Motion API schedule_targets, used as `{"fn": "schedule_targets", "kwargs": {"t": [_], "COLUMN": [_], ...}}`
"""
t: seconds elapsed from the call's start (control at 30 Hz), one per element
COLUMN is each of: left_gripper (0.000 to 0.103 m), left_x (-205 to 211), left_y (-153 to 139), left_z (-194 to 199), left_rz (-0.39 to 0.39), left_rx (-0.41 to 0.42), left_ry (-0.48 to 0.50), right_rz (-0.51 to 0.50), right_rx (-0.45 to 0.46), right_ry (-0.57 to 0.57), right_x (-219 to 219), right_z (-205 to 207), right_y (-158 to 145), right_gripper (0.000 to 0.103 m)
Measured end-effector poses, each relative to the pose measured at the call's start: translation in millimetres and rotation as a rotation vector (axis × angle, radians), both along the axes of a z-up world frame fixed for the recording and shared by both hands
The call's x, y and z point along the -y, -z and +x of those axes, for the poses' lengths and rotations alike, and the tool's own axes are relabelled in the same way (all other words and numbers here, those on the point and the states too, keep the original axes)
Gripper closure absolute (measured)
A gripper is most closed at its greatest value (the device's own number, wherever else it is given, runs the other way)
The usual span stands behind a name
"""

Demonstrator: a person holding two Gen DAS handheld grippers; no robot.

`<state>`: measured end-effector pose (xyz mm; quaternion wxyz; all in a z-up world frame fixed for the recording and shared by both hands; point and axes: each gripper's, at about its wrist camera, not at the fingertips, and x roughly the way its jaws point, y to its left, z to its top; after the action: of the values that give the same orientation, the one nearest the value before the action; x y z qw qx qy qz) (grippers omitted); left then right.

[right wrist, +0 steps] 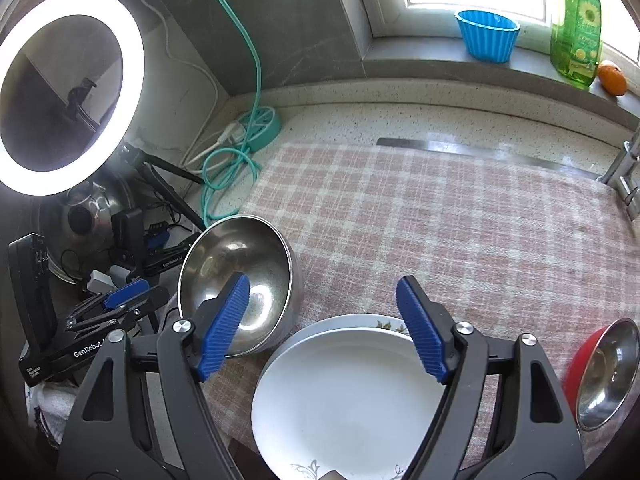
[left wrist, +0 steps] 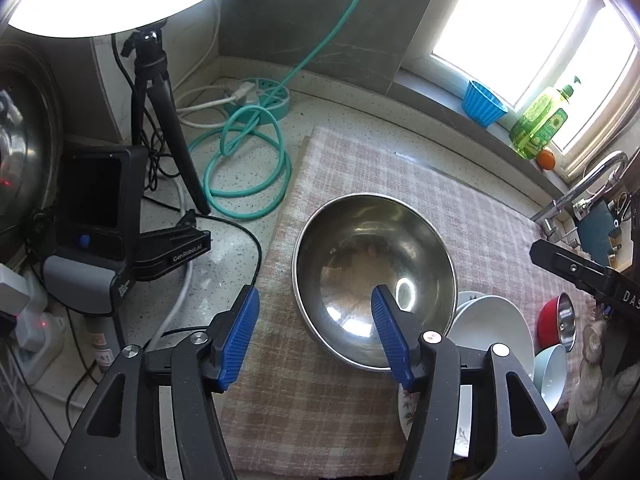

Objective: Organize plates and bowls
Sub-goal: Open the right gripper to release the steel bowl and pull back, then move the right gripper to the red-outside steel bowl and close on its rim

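A large steel bowl (left wrist: 374, 276) sits upright on the pink checked cloth (left wrist: 360, 168). My left gripper (left wrist: 316, 334) is open over the bowl's near left rim, one finger inside, one outside. The bowl also shows in the right wrist view (right wrist: 240, 280). My right gripper (right wrist: 322, 326) is open and empty above a white plate (right wrist: 344, 400) stacked on a floral plate (right wrist: 384, 323). A red steel-lined bowl (right wrist: 604, 376) lies tilted at right. In the left wrist view the white plate (left wrist: 492, 328), a pale blue bowl (left wrist: 554, 372) and the red bowl (left wrist: 558, 322) sit right of the steel bowl.
A ring light (right wrist: 68, 92) on a tripod (left wrist: 160, 120), a teal cable coil (left wrist: 248, 164) and black devices (left wrist: 96, 216) crowd the left counter. A blue cup (right wrist: 488, 34), green soap bottle (right wrist: 576, 28) and orange (right wrist: 612, 76) stand on the sill. A faucet (left wrist: 588, 188) is at right.
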<state>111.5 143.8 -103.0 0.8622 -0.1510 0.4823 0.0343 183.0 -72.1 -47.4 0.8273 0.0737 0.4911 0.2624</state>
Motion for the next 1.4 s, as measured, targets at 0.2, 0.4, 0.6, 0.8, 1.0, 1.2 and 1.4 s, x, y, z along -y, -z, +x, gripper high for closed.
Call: {"fn": "schedule_targets", "kwargs": {"t": [0.2,0.4,0.6,0.8,1.0,1.2,1.4], "left_gripper": [0.041,0.040,0.040,0.040,0.040,0.040,0.040], "left_x": [14,40,76,116,157,193,227], "left_y": [-23,-36,-42,-37,-33,-29,-20], "left_z": [-6,-6,-2,6,10,13,14], "left_rz": [0.003,-0.024,-0.046,-0.066,-0.072,-0.085,-0.106], "left_rx": [0.065,0.099,0.111,0.095,0.079,0.067,0.034], "left_ry": [0.026,0.091,0.176,0.259,0.342,0.397,0.447], "right_rz": [0.046,0.080,0.057,0.001,-0.044,-0.061,-0.050], "right_rx": [0.106,0.114,0.128,0.137,0.097,0.062,0.028], "right_ry": [0.070,0.167,0.319,0.460,0.534,0.571,0.574], "right_x": [46,104,171,238,282,312,327], "right_z": [-21,-41,-65,-87,-103,-113,-112], "right_y": [-32,-49,-57,-56,-38,-18,1], "right_gripper": [0.002,0.000,0.000,0.000,0.000,0.000,0.001]}}
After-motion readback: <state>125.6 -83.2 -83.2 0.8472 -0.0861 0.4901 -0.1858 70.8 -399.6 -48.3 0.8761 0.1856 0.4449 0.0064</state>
